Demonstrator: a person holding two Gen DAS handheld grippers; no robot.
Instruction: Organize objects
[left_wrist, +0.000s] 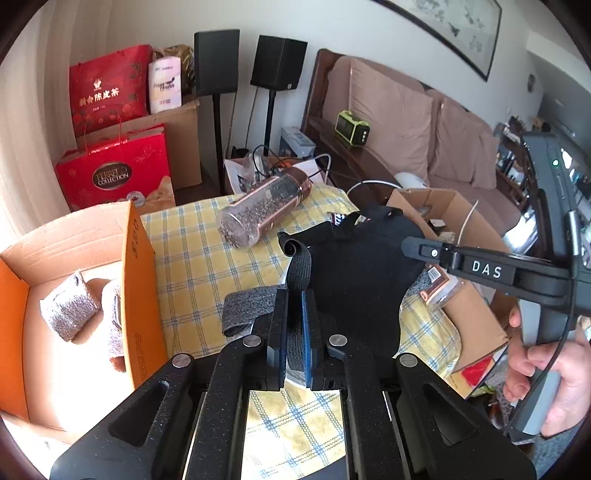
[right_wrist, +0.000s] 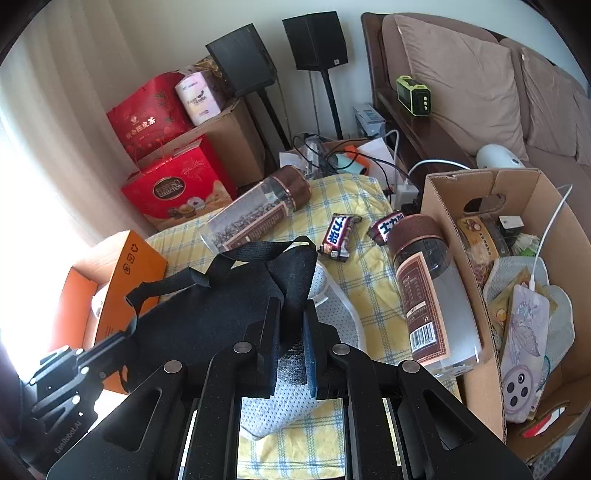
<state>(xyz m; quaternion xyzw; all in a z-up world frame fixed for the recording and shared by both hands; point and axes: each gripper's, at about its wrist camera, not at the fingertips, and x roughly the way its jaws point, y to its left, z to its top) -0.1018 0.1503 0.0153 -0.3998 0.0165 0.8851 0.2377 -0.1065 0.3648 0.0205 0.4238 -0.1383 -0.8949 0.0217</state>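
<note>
Left gripper (left_wrist: 294, 314) is clamped on a black strap (left_wrist: 298, 266); right gripper (right_wrist: 291, 325) is clamped on the black pad (right_wrist: 221, 317) the strap belongs to. Pad hangs between them above the checked cloth (right_wrist: 354, 280). Orange box (left_wrist: 138, 280) stands to the left, cardboard box (right_wrist: 461, 236) to the right. Two jars (right_wrist: 424, 284) and two candy bars (right_wrist: 338, 236) lie on the cloth.

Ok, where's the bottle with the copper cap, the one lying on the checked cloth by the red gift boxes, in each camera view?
Left wrist view: the bottle lies above centre, cap pointing upper right, beyond the black fabric.
Right wrist view: the bottle lies left of centre, cap upper right, left of two candy bars.
Shared landmark: the red chocolate box, to the bottle's left in both.
</note>
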